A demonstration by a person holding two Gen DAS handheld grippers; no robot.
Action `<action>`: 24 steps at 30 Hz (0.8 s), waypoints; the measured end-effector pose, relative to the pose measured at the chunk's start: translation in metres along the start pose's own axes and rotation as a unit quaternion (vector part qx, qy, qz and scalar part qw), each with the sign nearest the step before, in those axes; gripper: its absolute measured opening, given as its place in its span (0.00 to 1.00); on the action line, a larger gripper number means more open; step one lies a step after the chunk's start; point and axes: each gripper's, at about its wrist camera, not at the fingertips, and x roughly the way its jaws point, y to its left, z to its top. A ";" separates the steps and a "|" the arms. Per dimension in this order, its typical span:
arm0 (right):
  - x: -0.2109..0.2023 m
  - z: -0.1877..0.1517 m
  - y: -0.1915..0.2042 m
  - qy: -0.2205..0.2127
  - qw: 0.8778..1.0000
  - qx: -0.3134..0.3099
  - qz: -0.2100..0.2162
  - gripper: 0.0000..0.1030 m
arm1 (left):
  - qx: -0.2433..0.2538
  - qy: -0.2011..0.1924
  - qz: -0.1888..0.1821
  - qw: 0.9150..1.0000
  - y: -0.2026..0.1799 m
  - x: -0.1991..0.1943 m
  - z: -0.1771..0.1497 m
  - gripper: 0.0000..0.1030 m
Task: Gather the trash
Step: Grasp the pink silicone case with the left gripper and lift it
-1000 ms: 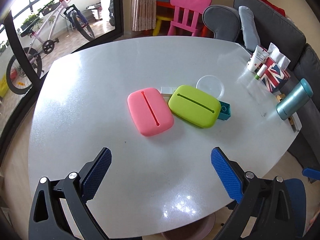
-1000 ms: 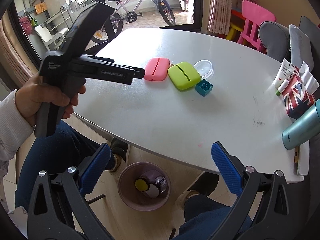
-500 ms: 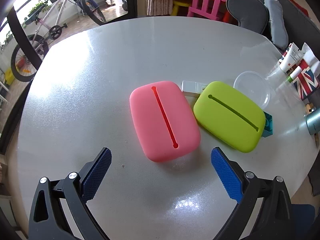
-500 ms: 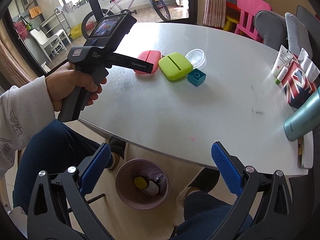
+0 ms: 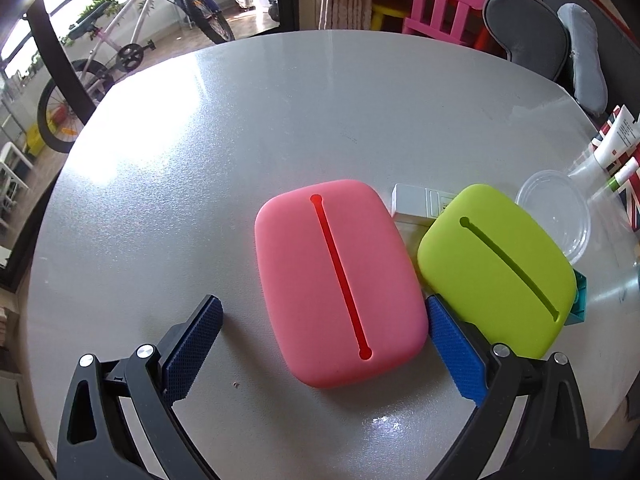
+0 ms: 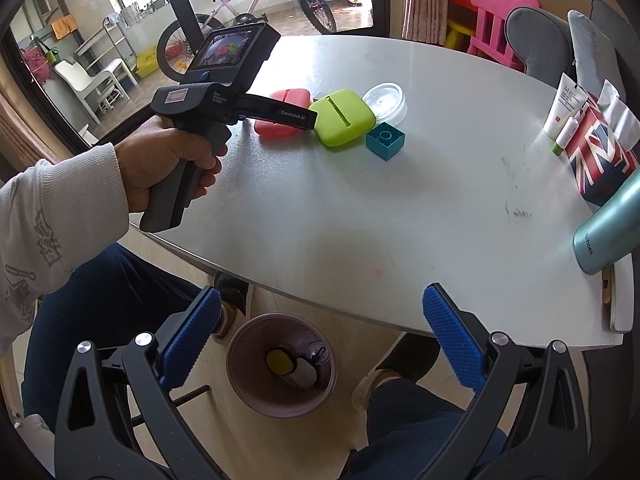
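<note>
A pink slotted pouch point(image 5: 338, 284) lies on the grey table point(image 5: 200, 160) beside a lime-green pouch point(image 5: 496, 268). A small white box point(image 5: 420, 206) sits behind them, a clear plastic lid point(image 5: 556, 212) to the right. My left gripper point(image 5: 324, 344) is open, its fingers either side of the pink pouch's near end, not touching. In the right wrist view the left gripper's body point(image 6: 224, 92) hovers over the pink pouch point(image 6: 284, 112). My right gripper point(image 6: 320, 336) is open and empty, off the table's near edge, above a purple trash bin point(image 6: 282, 364) holding some items.
A teal toy block point(image 6: 386, 140) sits by the green pouch point(image 6: 342, 116). A teal thermos point(image 6: 608, 232), a Union Jack tissue box point(image 6: 596, 152) and a white tube point(image 6: 566, 104) stand at the table's right. My legs flank the bin.
My left gripper has moved forward and down over the table until the pink pouch lies between its open fingers. The right gripper has stayed above the bin.
</note>
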 end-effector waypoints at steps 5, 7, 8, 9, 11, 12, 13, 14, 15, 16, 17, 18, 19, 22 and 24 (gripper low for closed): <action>0.000 0.001 -0.001 -0.001 1.000 0.001 0.000 0.96 | 0.003 -0.011 -0.003 1.000 0.005 -0.006 0.001 0.78; 0.001 0.003 0.000 -0.003 1.000 0.001 0.000 0.96 | 0.003 -0.012 -0.005 1.000 0.009 -0.009 0.002 0.66; 0.001 0.004 0.000 -0.004 1.000 0.000 -0.001 0.96 | 0.004 -0.010 -0.010 1.000 0.011 -0.009 0.003 0.65; 0.001 0.005 0.000 -0.006 1.000 -0.001 -0.002 0.96 | 0.008 -0.010 -0.012 1.000 0.012 -0.010 0.003 0.64; 0.002 0.009 -0.001 -0.010 1.000 -0.004 -0.004 0.96 | 0.014 -0.013 -0.013 1.000 0.014 -0.014 0.002 0.63; 0.003 0.012 -0.001 -0.011 1.000 -0.005 -0.006 0.96 | 0.014 -0.014 -0.015 1.000 0.015 -0.016 0.002 0.63; 0.004 0.014 0.000 -0.012 1.000 -0.007 -0.007 0.96 | 0.016 -0.016 -0.017 1.000 0.016 -0.018 0.001 0.62; 0.006 0.018 0.000 -0.013 1.000 -0.010 -0.007 0.96 | 0.020 -0.019 -0.017 0.999 0.017 -0.021 0.000 0.62; 0.008 0.021 0.001 -0.013 1.000 -0.013 -0.009 0.96 | 0.023 -0.022 -0.017 0.999 0.018 -0.023 -0.001 0.62; 0.010 0.025 0.001 -0.014 1.000 -0.015 -0.009 0.96 | 0.023 -0.024 -0.019 0.999 0.020 -0.026 -0.002 0.62; 0.011 0.028 0.001 -0.015 1.000 -0.017 -0.008 0.96 | 0.022 -0.028 -0.022 0.999 0.022 -0.030 -0.003 0.62; 0.013 0.033 0.002 -0.016 1.000 -0.019 -0.007 0.96 | 0.024 -0.033 -0.021 0.999 0.024 -0.034 -0.004 0.62; 0.015 0.037 0.002 -0.018 1.000 -0.021 -0.007 0.96 | 0.027 -0.036 -0.022 0.999 0.026 -0.038 -0.005 0.62; 0.021 0.051 0.003 -0.023 0.999 -0.029 -0.009 0.96 | 0.034 -0.046 -0.025 0.998 0.030 -0.050 -0.009 0.62; 0.026 0.061 0.004 -0.023 0.999 -0.036 -0.010 0.96 | 0.040 -0.053 -0.029 0.997 0.033 -0.058 -0.012 0.62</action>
